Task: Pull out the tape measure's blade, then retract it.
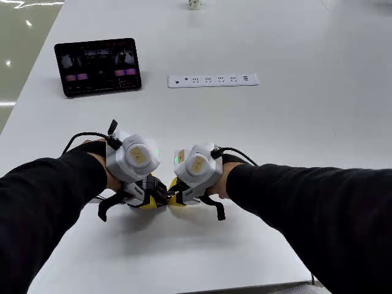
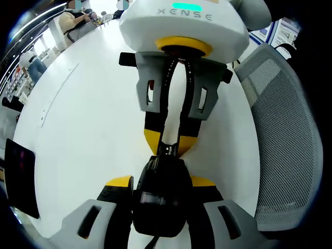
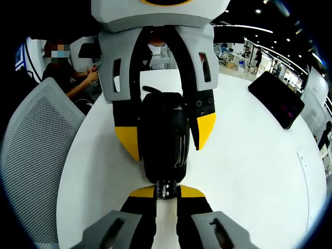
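Note:
The black tape measure sits between my left gripper's yellow-tipped fingers, which are shut on its case. My right gripper is shut on the small metal hook at the blade's end, right against the case. Almost no blade shows between hook and case. In the head view the left gripper and the right gripper meet nose to nose just above the white table, with the tape measure between them near the front edge.
A dark tablet stands at the back left and a white power strip lies behind the grippers. A small white object sits at the far edge. A grey mesh chair stands beside the table.

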